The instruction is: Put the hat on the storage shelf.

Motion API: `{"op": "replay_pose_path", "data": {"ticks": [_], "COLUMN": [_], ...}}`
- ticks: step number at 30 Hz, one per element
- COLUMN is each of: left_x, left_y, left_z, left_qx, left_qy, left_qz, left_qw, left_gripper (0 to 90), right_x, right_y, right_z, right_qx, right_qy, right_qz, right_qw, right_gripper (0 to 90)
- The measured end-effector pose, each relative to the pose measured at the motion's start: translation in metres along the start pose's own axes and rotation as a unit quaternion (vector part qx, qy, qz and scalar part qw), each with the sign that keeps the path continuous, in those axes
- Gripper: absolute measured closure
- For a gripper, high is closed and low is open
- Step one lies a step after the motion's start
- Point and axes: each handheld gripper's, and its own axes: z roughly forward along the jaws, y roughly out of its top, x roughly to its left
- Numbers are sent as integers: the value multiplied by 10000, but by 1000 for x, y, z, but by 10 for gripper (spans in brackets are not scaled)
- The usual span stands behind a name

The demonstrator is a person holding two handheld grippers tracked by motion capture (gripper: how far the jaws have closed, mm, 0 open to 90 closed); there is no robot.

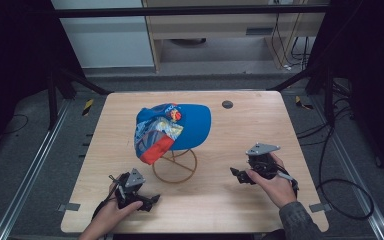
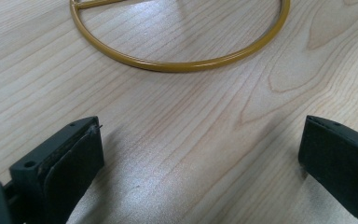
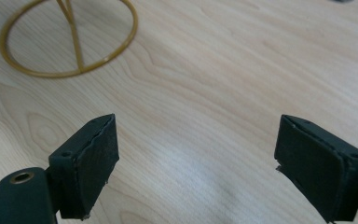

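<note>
A blue cap [image 1: 180, 127] with a colourful printed panel is seen perched on a gold wire stand [image 1: 175, 167], near the middle of the wooden surface [image 1: 250, 130] and slightly toward its left edge. The stand's ring base [image 2: 177, 63] lies flat on the wood (a thin spoke is seen crossing it in the right gripper view [image 3: 67, 39]). The left hand-held gripper [image 1: 152, 200] is held low near the front edge, toward the front left corner, its jaws spread wide with nothing between them and the ring base just beyond. The right hand-held gripper [image 1: 235, 173] is held toward the front right, pointed at the stand, its jaws likewise parted wide over bare wood. A small dark disc [image 1: 227, 104] is set near the far edge.
</note>
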Motion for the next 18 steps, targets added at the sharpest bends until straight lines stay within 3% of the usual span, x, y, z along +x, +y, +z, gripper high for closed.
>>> {"op": "replay_pose_path", "data": {"ticks": [9, 18], "left_x": [0, 0], "left_y": [0, 0], "left_z": [0, 0], "left_qx": [-1, -1], "left_qy": [0, 1], "left_qz": [-2, -5], "left_qw": [10000, 10000], "left_gripper": [0, 0], "right_x": [3, 2], "right_y": [-22, -32], "right_z": [15, 28], "right_qx": [226, 365], "right_qy": [70, -159], "right_qz": [234, 221], "right_qw": [9994, 9990], "right_gripper": [135, 123]}}
